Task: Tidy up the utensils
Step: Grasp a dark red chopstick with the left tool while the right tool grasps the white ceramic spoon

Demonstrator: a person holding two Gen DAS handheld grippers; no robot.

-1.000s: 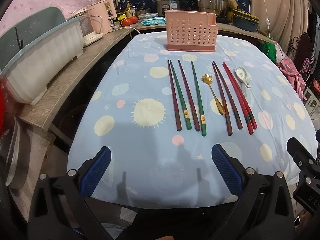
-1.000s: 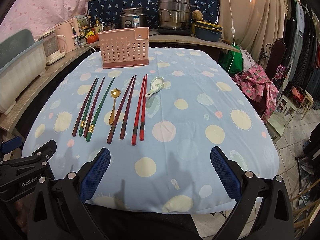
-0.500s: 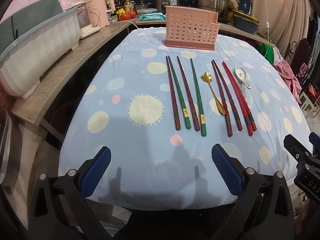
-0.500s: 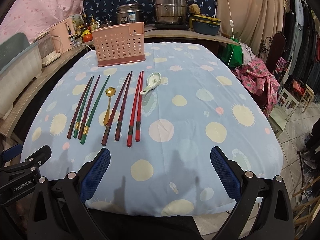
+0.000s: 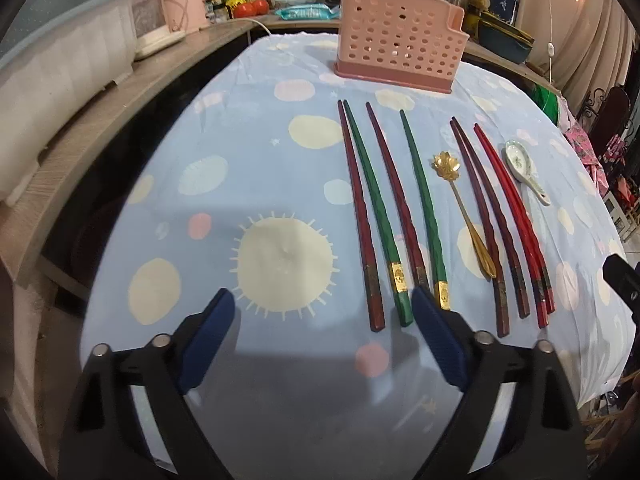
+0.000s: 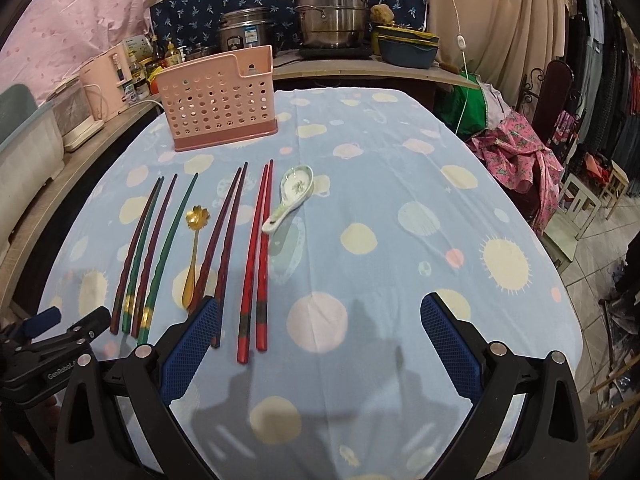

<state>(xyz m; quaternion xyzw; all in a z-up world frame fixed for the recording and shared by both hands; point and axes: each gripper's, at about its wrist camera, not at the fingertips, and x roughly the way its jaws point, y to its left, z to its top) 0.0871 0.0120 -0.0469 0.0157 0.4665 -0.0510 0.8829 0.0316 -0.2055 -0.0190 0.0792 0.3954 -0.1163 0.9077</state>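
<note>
Several chopsticks lie side by side on the blue spotted tablecloth (image 5: 248,148): dark red and green ones (image 5: 384,216) on the left, brown and bright red ones (image 6: 260,248) on the right. A gold flower spoon (image 5: 464,216) lies among them, and a white ceramic spoon (image 6: 290,196) at the right end. The pink perforated holder (image 5: 398,56) stands upright behind them. My left gripper (image 5: 322,294) hovers at the near ends of the left chopsticks, its jaws closing, pads touching nothing. My right gripper (image 6: 320,300) stands open over the red pair's near ends.
A wooden counter (image 5: 120,120) along the left carries a white bin (image 5: 60,88) and a pink appliance. Steel pots (image 6: 332,16) stand behind the table. A chair with pink cloth (image 6: 516,152) and hanging clothes fill the right. The table's near edge lies under both grippers.
Both grippers have moved forward and lower toward the near ends of the chopsticks. The left gripper's fingers stand closer together than before.
</note>
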